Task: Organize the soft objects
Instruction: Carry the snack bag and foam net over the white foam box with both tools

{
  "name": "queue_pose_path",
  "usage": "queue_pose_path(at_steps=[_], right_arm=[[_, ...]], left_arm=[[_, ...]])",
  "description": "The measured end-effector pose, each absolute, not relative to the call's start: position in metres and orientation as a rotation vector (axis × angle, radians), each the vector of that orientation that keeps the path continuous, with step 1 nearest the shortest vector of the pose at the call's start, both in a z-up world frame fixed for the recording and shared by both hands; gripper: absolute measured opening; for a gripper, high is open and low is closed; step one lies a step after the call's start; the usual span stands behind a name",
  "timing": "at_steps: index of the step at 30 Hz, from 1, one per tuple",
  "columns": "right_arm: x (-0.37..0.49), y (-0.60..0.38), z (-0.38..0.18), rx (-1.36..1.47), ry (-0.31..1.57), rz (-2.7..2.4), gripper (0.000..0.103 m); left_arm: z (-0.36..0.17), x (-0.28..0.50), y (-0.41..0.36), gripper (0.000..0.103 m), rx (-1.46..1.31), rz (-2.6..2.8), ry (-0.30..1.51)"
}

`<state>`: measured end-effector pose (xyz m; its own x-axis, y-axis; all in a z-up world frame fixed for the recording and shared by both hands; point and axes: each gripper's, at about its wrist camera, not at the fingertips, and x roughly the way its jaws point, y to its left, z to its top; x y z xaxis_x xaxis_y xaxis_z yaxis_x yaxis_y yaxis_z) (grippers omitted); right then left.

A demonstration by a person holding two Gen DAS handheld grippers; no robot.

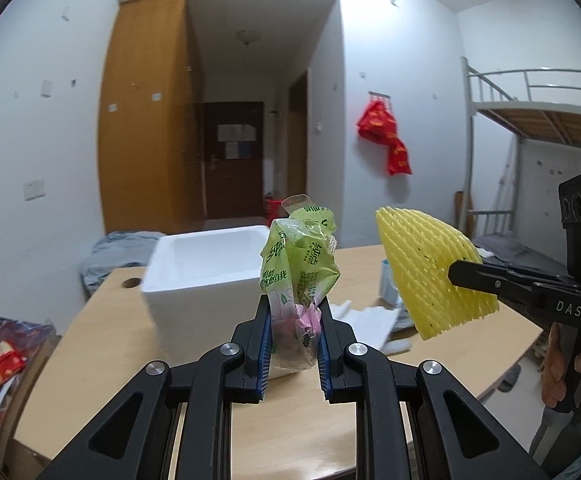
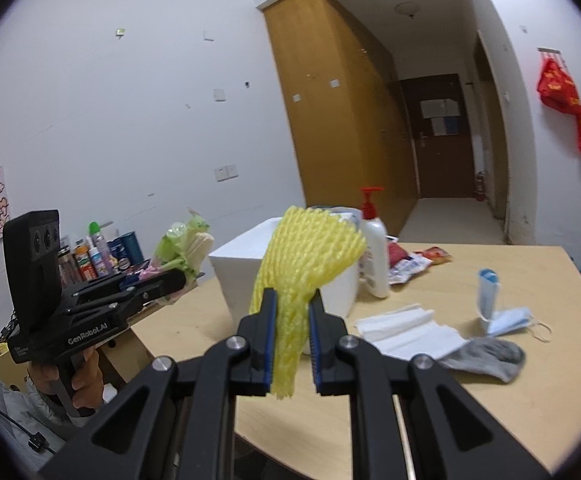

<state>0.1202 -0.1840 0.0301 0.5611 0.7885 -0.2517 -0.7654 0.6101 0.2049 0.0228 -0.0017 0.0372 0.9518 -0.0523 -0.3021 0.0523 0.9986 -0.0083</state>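
Note:
My left gripper [image 1: 293, 312] is shut on a green tissue packet [image 1: 296, 264] and holds it in the air in front of a white foam box [image 1: 194, 276]. My right gripper [image 2: 293, 304] is shut on a yellow foam fruit net [image 2: 302, 256], held above the wooden table [image 2: 510, 396]. In the left wrist view the net [image 1: 430, 272] hangs at the right in the right gripper [image 1: 456, 274]. In the right wrist view the left gripper [image 2: 178, 278] with the packet [image 2: 178, 248] is at the left. The foam box [image 2: 242, 264] stands behind the net.
On the table lie white tissues [image 2: 406, 332], a grey sock [image 2: 486, 356], blue face masks [image 2: 498, 308], a white pump bottle [image 2: 374, 248] and red snack packets [image 2: 414, 260]. Bottles [image 2: 98, 256] crowd a shelf at left. A bunk bed [image 1: 538, 120] stands at right.

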Motion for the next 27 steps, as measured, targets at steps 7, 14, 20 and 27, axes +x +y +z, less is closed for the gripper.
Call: queue_pose_path(at_steps=[7, 14, 20, 27], right_arm=[[0.124, -0.157, 0.035, 0.043, 0.333, 0.978, 0.018], [0.13, -0.141, 0.037, 0.028, 0.34, 1.007, 0.018], [0.137, -0.134, 0.042, 0.02, 0.341, 1.014, 0.018], [0.144, -0.126, 0.052, 0.004, 0.335, 1.014, 0.018]], left_arm=[[0.041, 0.015, 0.021, 0.021, -0.011, 0.021, 0.29], [0.042, 0.015, 0.036, 0.021, -0.025, 0.048, 0.291], [0.045, 0.022, 0.041, 0.021, -0.032, 0.051, 0.3], [0.053, 0.031, 0.046, 0.021, -0.032, 0.039, 0.292]])
